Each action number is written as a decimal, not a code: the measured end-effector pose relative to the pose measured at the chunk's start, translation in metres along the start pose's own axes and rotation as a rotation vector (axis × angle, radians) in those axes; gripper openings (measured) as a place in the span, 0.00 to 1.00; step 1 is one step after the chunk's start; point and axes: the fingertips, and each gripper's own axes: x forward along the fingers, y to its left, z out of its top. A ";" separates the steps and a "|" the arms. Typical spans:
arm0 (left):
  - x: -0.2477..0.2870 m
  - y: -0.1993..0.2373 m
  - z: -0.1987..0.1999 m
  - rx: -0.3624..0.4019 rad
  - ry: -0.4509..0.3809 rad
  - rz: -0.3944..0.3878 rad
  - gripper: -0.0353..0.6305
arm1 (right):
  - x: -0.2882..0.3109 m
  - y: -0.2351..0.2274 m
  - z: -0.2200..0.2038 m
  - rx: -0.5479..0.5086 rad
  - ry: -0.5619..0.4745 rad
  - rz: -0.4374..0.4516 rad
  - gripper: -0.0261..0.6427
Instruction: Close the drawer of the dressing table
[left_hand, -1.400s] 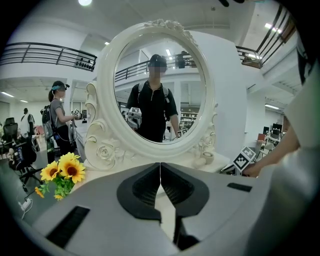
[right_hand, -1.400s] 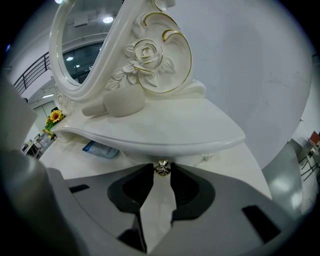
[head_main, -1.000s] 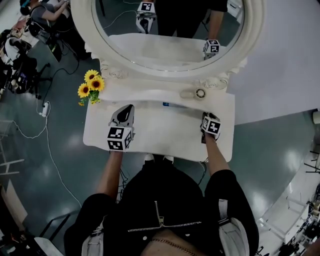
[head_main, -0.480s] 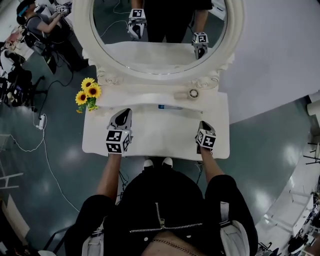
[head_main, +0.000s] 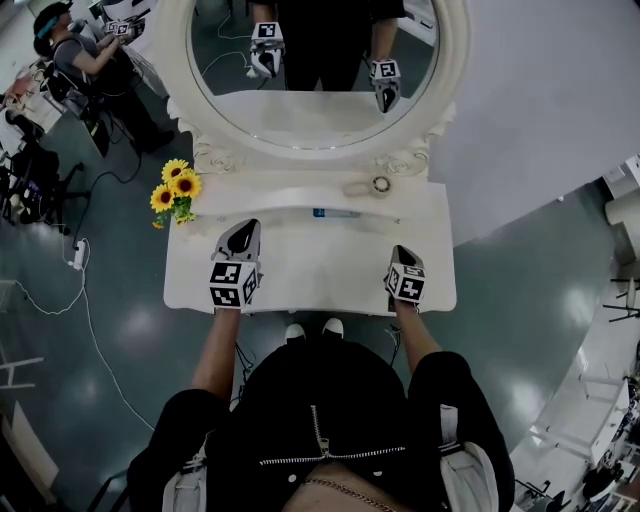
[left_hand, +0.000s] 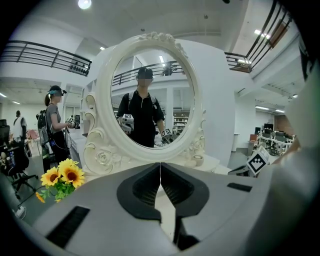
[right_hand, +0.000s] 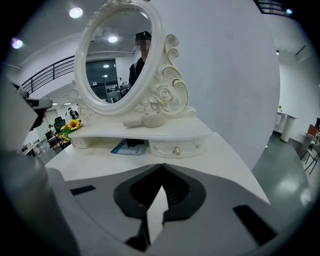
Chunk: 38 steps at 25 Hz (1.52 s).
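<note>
**Drawer looks home: check it before backing off**

Drawer (right_hand: 162, 148) sits straight ahead of your right gripper (right_hand: 161, 167), tucked under the raised shelf (right_hand: 150, 131) of the dressing table (head_main: 320, 270). It is well apart from the tips, with bare tabletop between. From the right gripper view its front reads flush with the shelf base, so I'd call it closed, or very nearly.

- Right gripper: jaws pressed together, nothing between them. Good shape for a push.
- Left gripper (left_hand: 160, 164): jaws also together and empty, parked over the tabletop off to the right gripper's left. The sunflowers (head_main: 175, 190) are further out on that side. It's not needed, so leave it there.

If you spot a gap:
- Go in low and level with the closed tips.
- Land on the flat front panel just beside the knob (right_hand: 176, 150), not on it, since the knob may deflect the tips.
- Push square and slow so the drawer doesn't rack.
- Watch the blue item (right_hand: 127, 146) just left of the drawer and keep the tips off it.
</note>
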 end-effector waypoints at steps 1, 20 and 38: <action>-0.001 0.001 0.000 0.000 -0.003 0.001 0.09 | -0.001 0.004 0.004 -0.006 -0.009 0.007 0.05; -0.013 0.008 0.014 0.018 -0.047 0.002 0.09 | -0.080 0.188 0.183 -0.254 -0.417 0.302 0.05; -0.010 0.002 0.026 0.032 -0.074 -0.023 0.09 | -0.106 0.192 0.202 -0.253 -0.488 0.296 0.05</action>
